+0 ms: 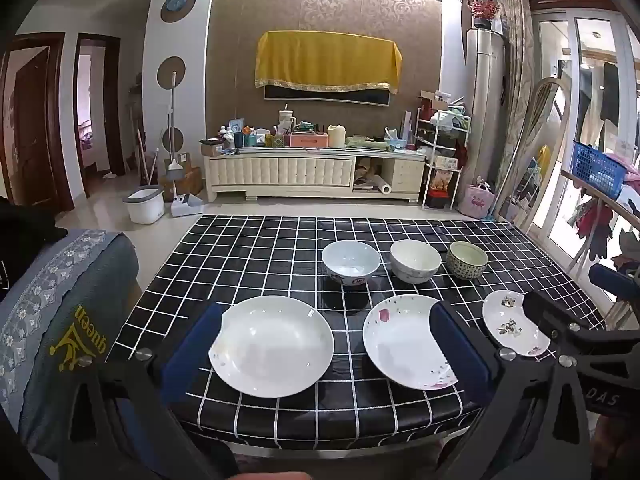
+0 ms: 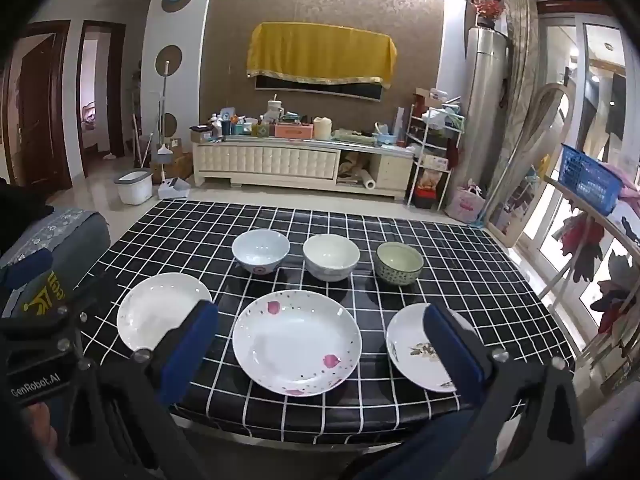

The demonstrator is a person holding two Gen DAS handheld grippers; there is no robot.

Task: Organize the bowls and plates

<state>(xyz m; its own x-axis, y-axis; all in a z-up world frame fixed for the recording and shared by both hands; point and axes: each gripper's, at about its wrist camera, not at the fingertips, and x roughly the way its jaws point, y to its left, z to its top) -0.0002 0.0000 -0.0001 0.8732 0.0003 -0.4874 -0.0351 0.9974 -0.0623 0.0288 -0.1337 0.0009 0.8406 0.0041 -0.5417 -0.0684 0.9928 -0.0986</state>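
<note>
Left wrist view first. The left gripper (image 1: 320, 344) has its jaws spread as wide as they go, with nothing between the pads, just hovering over the near edge of the table (image 1: 256, 248) and tilted down at it. Three plates sit in a row near that edge: a plain white plate (image 1: 272, 346) on the left, a pink-petal plate (image 1: 404, 340) in the middle and a small plate (image 1: 508, 320) on the right, half hidden behind the right gripper's (image 1: 568, 320) arm. Behind them are three bowls in a row: a pale blue bowl (image 1: 351, 262), a white bowl (image 1: 415, 260) and a green patterned bowl (image 1: 467, 259).

Nothing looks stacked yet, so this reads as the very start. Best bet for the first grab is probably a plate rim: come in low and near level, one pad under the lip and one on top, and pinch only the edge.

Right wrist view. The right gripper (image 2: 320, 344) is just as wide open and empty, framing the pink-petal plate (image 2: 297, 342), with the white plate (image 2: 160, 312) and small plate (image 2: 416, 348) off to either side. All the bowls, including the green one (image 2: 399, 263), stand upright with mouths facing up. Plates lie flat, face up. They're all round, so no long axis to line up with, meaning any approach angle works.
</note>
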